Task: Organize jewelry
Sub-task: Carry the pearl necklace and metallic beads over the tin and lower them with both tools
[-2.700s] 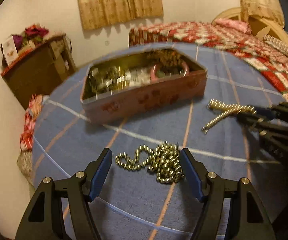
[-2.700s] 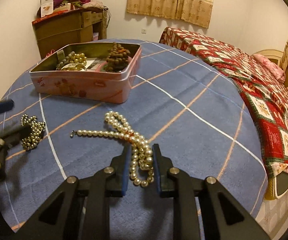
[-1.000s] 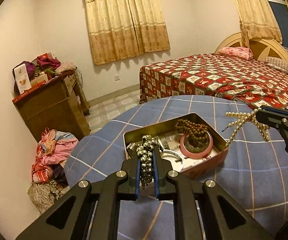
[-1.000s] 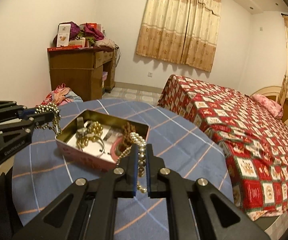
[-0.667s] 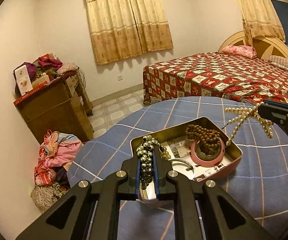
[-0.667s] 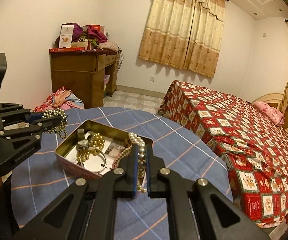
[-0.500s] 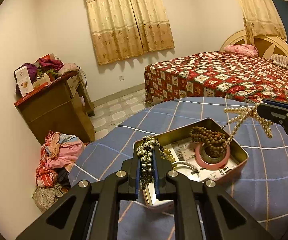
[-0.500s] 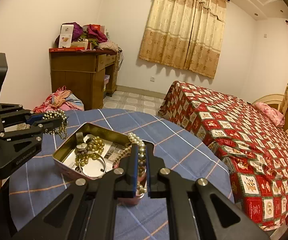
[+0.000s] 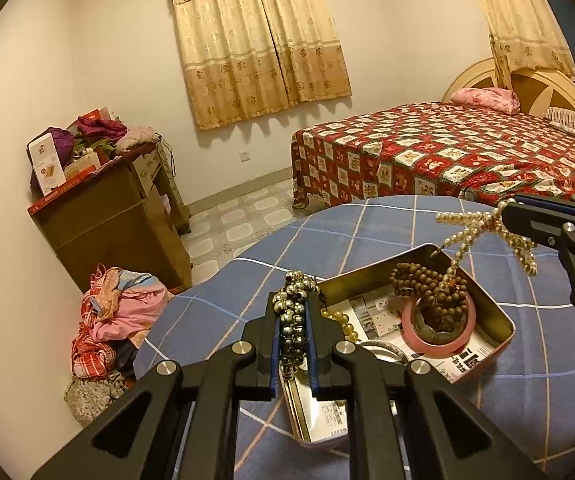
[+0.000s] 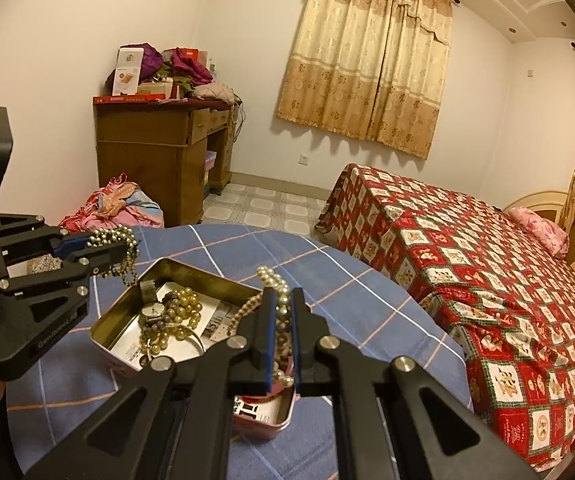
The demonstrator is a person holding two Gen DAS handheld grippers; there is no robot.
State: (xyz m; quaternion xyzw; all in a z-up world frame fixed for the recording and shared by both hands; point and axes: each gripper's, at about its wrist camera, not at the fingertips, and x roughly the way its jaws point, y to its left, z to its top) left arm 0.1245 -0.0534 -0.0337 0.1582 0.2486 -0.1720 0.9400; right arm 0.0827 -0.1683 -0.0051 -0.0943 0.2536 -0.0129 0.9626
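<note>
We have both grippers clenched on jewelry above the tin. In the left wrist view, the left gripper sits at lower centre of the frame, its 2 blue-padded fingers pressed against a bunched strand of dark metallic beads that stands up between them and spills over their tips. Just behind it, at centre right of the frame, lies the open pink tin on the blue checked tablecloth. Inside the tin we see a pink bangle with a coil of brown wooden beads heaped on and in it, some gold beads near our fingers, and printed paper lining the bottom.

At the right edge of that frame the right gripper holds a pearl necklace, whose loops hang above the far right corner of the tin, clear of the brown beads.

In the right wrist view, the right gripper is at lower centre, closed on the pearl necklace, with pearls rising above the fingertips and trailing down between the fingers. The tin lies beneath and to the left, holding a wristwatch. The left gripper enters from the left edge, its metallic beads dangling over the tin's upper left corner.

A bed with a red patterned cover fills the right side.
</note>
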